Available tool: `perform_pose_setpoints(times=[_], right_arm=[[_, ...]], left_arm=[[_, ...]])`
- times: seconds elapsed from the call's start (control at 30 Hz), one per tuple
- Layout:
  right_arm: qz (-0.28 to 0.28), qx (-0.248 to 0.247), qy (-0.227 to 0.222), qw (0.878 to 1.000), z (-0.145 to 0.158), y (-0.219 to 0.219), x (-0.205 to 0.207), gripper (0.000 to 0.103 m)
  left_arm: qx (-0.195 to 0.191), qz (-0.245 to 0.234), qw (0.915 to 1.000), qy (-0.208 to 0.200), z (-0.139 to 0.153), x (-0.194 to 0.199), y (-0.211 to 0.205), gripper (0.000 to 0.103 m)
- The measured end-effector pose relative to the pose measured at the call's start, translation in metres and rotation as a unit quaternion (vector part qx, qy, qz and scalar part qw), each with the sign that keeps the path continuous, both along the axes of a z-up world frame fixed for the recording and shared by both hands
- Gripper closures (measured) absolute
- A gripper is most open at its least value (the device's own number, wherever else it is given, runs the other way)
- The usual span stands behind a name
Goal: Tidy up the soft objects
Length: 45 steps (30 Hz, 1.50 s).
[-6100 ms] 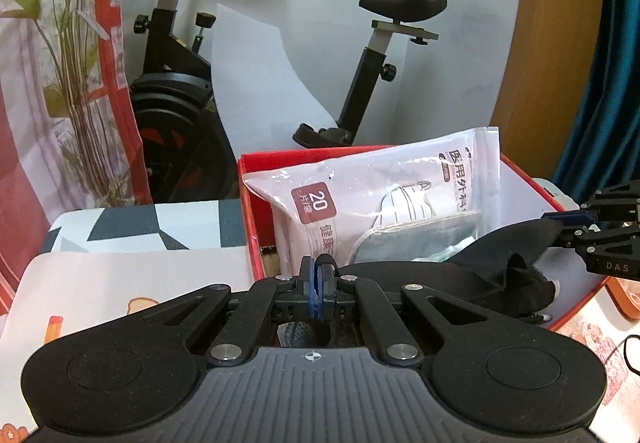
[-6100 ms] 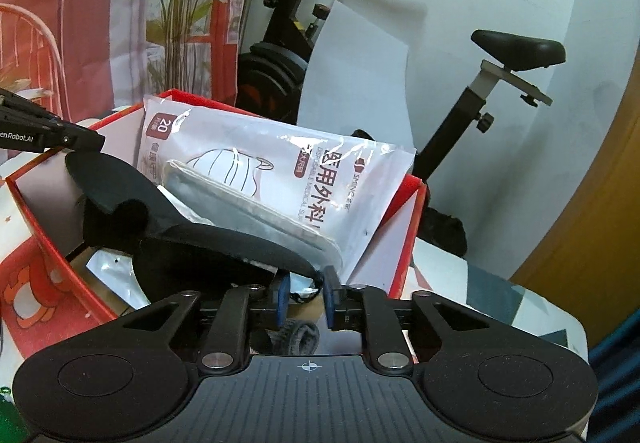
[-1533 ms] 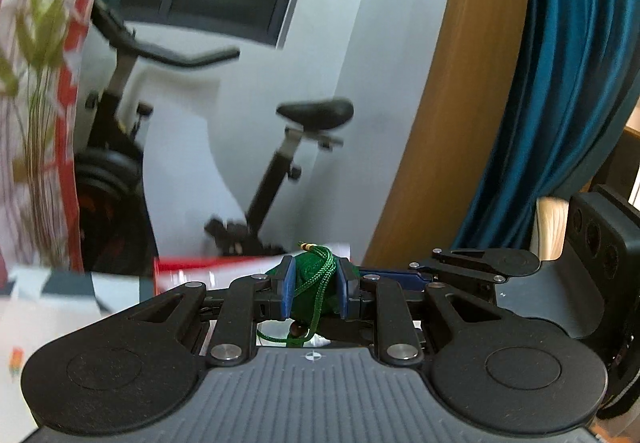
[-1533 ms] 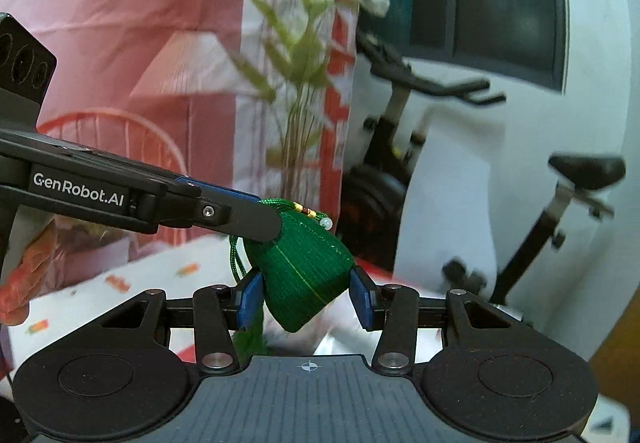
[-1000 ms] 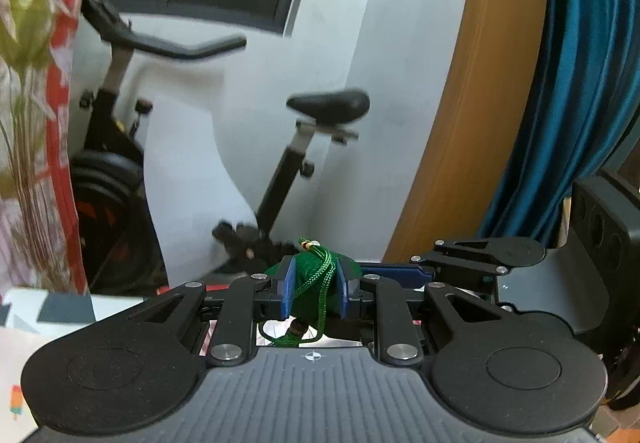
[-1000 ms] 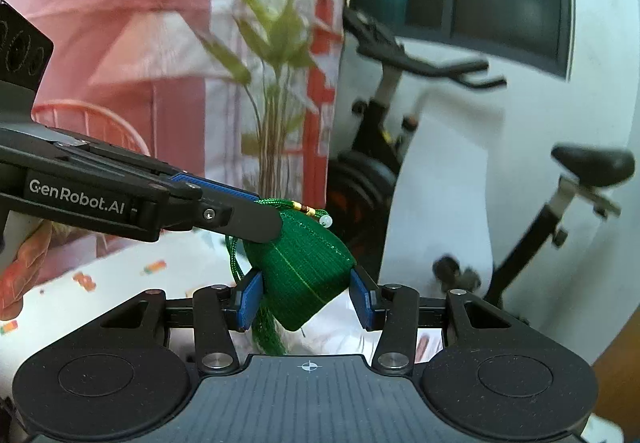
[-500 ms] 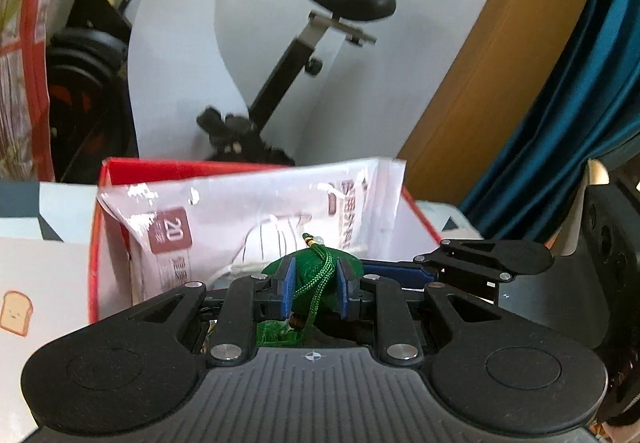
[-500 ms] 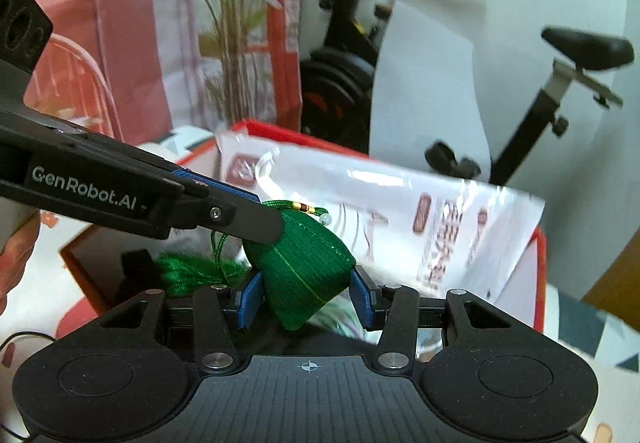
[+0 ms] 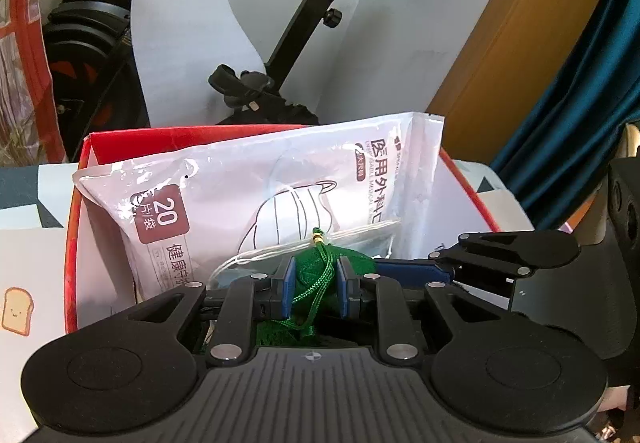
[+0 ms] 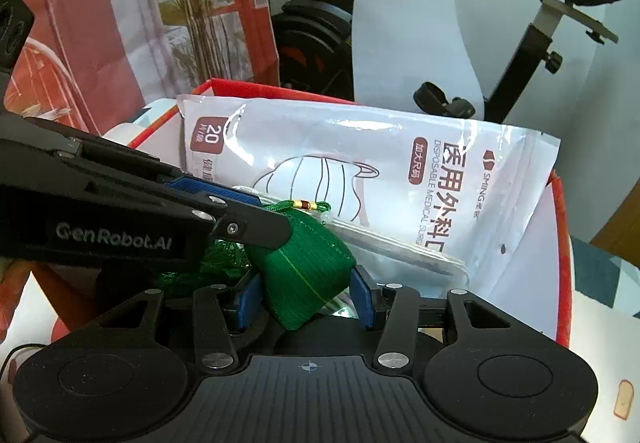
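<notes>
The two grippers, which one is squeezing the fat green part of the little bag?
The right gripper: its blue pads flank the green pouch's plump body. The left gripper is shut at its corded top end, not its belly.

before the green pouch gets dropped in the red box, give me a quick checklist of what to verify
1. Right hand-held gripper shut on green pouch: ok.
2. Left hand-held gripper shut on the pouch's cord: ok.
3. Pouch above red box opening: ok.
4. Mask pack leaning at the back, away from the drop spot: ok.
5. Free floor space beneath the pouch: cannot tell, hidden by the grippers.
6. Tassel hanging free of the fingers: cannot tell.
</notes>
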State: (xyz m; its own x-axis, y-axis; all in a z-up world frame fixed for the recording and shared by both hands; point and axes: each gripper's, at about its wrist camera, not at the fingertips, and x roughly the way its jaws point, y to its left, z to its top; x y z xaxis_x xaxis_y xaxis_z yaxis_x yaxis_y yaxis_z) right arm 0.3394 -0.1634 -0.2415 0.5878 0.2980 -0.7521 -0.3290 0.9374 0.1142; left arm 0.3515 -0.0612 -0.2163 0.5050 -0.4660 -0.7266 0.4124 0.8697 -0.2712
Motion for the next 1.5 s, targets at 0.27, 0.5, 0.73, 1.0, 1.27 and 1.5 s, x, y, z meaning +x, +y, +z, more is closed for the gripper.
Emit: perform_pose_setpoints(times=[0.27, 0.5, 0.73, 1.0, 1.27, 1.5], right_arm=[[-0.024, 0.018, 0.005, 1.000, 0.002, -0.010, -0.002, 0.042], [-0.060, 0.029, -0.024, 0.997, 0.017, -0.028, -0.019, 0.005], [-0.088, 0.031, -0.043, 0.995, 0.029, -0.041, -0.040, 0.001], [-0.123, 0.032, -0.060, 0.990, 0.040, -0.045, -0.065, 0.000], [-0.139, 0.045, -0.101, 0.984, 0.079, -0.044, -0.096, 0.000], [-0.145, 0.042, -0.156, 0.976, 0.128, -0.039, -0.132, 0.000]], left_arm=[[-0.002, 0.005, 0.9999, -0.012, 0.003, -0.002, 0.002, 0.079], [0.015, 0.015, 0.9984, -0.053, 0.019, -0.021, 0.007, 0.041], [0.049, 0.044, 0.9917, -0.110, 0.040, -0.049, 0.017, 0.005], [0.057, 0.083, 0.9837, -0.149, 0.056, -0.077, 0.036, 0.000], [0.022, 0.104, 0.9775, -0.182, 0.089, -0.107, 0.053, 0.000], [0.012, 0.140, 0.9650, -0.221, 0.129, -0.140, 0.058, 0.000]])
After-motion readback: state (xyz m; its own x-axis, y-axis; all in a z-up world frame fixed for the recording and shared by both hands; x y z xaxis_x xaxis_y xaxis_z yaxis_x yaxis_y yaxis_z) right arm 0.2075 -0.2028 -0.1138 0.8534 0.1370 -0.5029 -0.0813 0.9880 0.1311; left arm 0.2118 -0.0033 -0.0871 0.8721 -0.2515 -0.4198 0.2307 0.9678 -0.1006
